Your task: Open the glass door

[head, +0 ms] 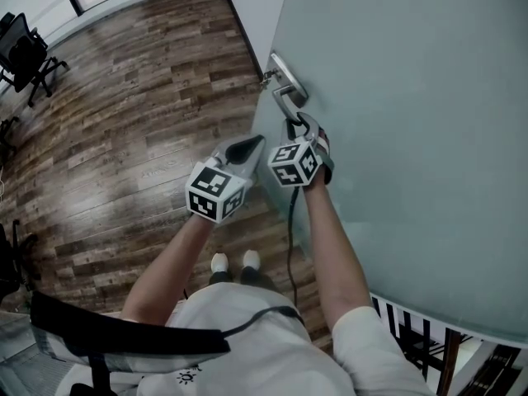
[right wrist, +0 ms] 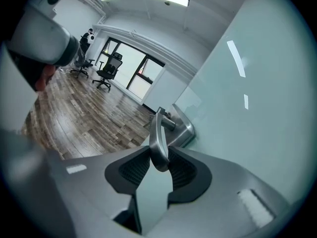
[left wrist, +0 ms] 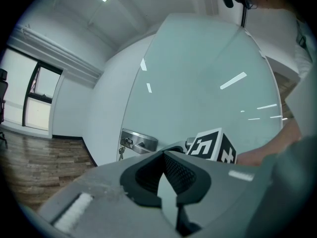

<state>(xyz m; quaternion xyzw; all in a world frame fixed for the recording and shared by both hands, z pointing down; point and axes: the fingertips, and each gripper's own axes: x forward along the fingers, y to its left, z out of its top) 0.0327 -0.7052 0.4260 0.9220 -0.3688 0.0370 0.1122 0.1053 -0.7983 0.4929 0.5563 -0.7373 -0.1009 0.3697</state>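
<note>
Our right gripper (right wrist: 159, 163) has its jaws clamped on the metal lever handle (right wrist: 157, 133) of the glass door (head: 412, 122), at the door's left edge. Our left gripper (left wrist: 164, 157) hangs just beside it, jaws together and empty.
</note>
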